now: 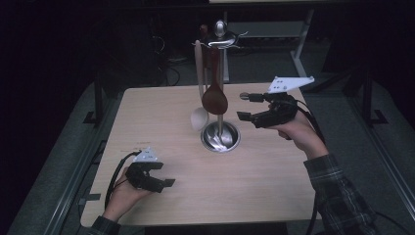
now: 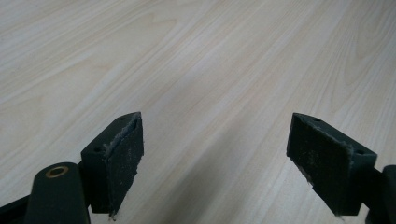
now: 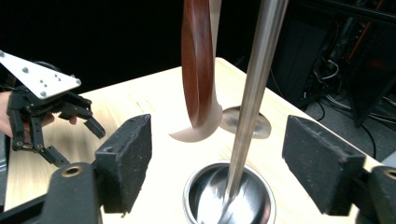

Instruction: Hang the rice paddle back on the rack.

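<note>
A metal utensil stand (image 1: 221,73) rises from a round steel base (image 1: 220,137) at the middle of the wooden table (image 1: 264,176). A dark brown wooden spoon (image 1: 214,98) and a pale spoon (image 1: 199,117) hang from its top hooks. My right gripper (image 1: 241,106) hovers just right of the stand, pointing at it, open and holding nothing. In the right gripper view the pole (image 3: 252,93), the brown spoon (image 3: 198,70) and the pale spoon (image 3: 205,130) stand ahead of the open jaws. My left gripper (image 1: 167,174) rests low at the front left, open over bare wood (image 2: 196,70).
The table's far edge lies close behind the stand, with dark floor, cables and a desk frame (image 1: 298,49) beyond. From the right gripper view the left gripper (image 3: 79,147) shows across the table. The steel base (image 3: 229,196) sits just below the right jaws.
</note>
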### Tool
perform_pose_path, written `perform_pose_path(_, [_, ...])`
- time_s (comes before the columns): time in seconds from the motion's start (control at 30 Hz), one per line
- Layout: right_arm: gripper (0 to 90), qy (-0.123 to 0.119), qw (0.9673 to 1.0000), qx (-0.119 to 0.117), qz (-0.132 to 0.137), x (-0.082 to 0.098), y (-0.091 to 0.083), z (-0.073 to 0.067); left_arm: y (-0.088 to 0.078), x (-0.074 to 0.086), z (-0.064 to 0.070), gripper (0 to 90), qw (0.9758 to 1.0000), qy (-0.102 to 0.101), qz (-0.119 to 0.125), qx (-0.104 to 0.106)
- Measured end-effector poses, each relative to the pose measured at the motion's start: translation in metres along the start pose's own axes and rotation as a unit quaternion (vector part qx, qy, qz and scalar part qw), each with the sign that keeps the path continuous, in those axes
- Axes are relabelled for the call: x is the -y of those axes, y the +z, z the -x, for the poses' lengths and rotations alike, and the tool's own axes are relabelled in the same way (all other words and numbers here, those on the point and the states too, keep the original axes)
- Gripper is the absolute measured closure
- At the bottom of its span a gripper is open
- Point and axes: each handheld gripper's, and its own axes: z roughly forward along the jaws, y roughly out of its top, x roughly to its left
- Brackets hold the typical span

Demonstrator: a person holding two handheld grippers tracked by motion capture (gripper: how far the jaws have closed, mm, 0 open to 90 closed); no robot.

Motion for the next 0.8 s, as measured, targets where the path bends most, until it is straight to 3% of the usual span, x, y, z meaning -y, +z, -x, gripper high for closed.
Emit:
perform_pose_path(0.17, [19.3, 0.006, 0.9999, 0.012, -0.002, 0.023, 0.002, -0.004, -0.001, 0.0, -0.004, 18.4, 0.9999, 0.01, 0.005, -0.001])
perform_pose_path(0.2, [18.5, 0.007, 0.9998, 0.015, -0.004, 0.028, 0.003, -0.004, -0.001, 0.001, -0.004, 18.4, 0.9999, 0.003, 0.012, 0.0])
perform_pose_path(0.37, [17.6, 0.017, 0.9993, 0.033, 0.003, 0.048, 0.003, -0.008, -0.003, 0.004, -0.006, 18.4, 0.9999, 0.009, 0.011, -0.001])
perform_pose_path(0.4, [17.5, 0.019, 0.9992, 0.036, 0.005, 0.052, 0.003, -0.008, -0.004, 0.005, -0.007, 18.4, 0.9998, 0.019, 0.008, -0.003])
perform_pose_path(0.67, [16.5, 0.03, 0.9979, 0.058, 0.004, 0.087, 0.003, -0.011, -0.007, 0.011, -0.013, 18.4, 0.9996, 0.009, 0.028, 0.001])
perform_pose_path(0.8, [15.7, 0.045, 0.997, 0.062, -0.012, 0.108, 0.004, -0.011, -0.008, 0.015, -0.012, 18.4, 0.9995, 0.011, 0.029, -0.006])
